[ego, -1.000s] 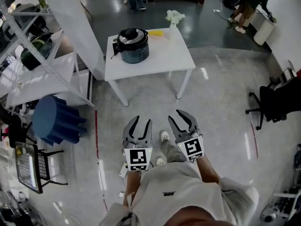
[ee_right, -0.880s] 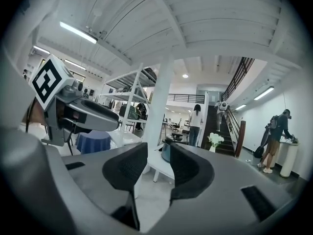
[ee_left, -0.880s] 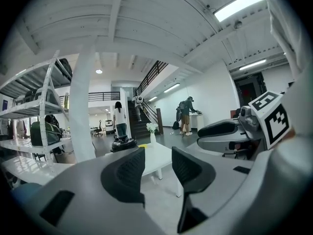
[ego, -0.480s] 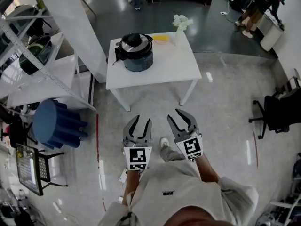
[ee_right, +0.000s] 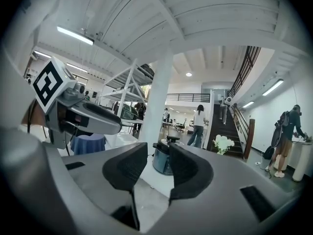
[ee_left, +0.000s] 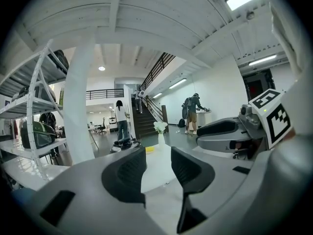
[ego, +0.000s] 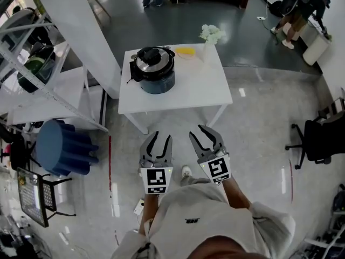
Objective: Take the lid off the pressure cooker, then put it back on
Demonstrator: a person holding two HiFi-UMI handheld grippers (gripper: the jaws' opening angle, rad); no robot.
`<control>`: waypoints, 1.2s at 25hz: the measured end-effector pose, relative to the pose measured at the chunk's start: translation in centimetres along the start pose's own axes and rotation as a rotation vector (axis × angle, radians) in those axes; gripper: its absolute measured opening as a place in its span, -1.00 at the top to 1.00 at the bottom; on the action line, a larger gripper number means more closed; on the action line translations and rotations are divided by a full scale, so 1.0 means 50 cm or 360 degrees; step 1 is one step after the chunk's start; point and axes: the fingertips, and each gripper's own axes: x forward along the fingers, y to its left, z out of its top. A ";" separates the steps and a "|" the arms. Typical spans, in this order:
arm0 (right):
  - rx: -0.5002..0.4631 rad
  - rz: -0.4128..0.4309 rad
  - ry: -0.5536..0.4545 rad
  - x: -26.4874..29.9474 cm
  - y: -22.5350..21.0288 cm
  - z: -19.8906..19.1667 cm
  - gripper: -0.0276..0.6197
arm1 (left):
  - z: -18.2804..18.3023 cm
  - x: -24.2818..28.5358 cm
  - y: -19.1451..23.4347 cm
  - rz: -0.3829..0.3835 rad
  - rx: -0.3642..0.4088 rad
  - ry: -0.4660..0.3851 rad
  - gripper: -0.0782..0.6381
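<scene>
The pressure cooker [ego: 157, 72], dark blue-grey with its black lid [ego: 153, 55] on, stands at the left of a white table [ego: 200, 88] well ahead of me. Both grippers are held side by side over the floor, short of the table's near edge and touching nothing. My left gripper [ego: 161, 138] has its jaws drawn close together and empty. My right gripper [ego: 205, 135] is splayed wider and is also empty. Between the right gripper's [ee_right: 157, 166] pads the cooker [ee_right: 162, 160] shows; the left gripper [ee_left: 159, 166] sees only the lid top [ee_left: 122, 142].
A vase of white flowers [ego: 211, 35] and a yellow object [ego: 185, 51] sit at the table's far edge. A white pillar [ego: 75, 31], metal shelving [ego: 32, 69] and a blue round stool [ego: 64, 144] stand left. An office chair [ego: 318, 139] is right. People [ego: 299, 4] stand far back.
I have walked forward with both grippers held out; the table and cooker have drawn nearer in the head view. The left jaws have narrowed slightly.
</scene>
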 end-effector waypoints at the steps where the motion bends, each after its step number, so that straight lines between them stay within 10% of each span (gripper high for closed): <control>1: 0.0002 0.0004 0.0002 0.012 -0.014 -0.001 0.52 | 0.003 0.017 0.003 0.0002 -0.0001 0.0005 0.30; 30: -0.0009 0.0103 -0.0055 0.258 -0.181 -0.009 0.52 | 0.036 0.276 0.116 0.0072 -0.0068 -0.0016 0.30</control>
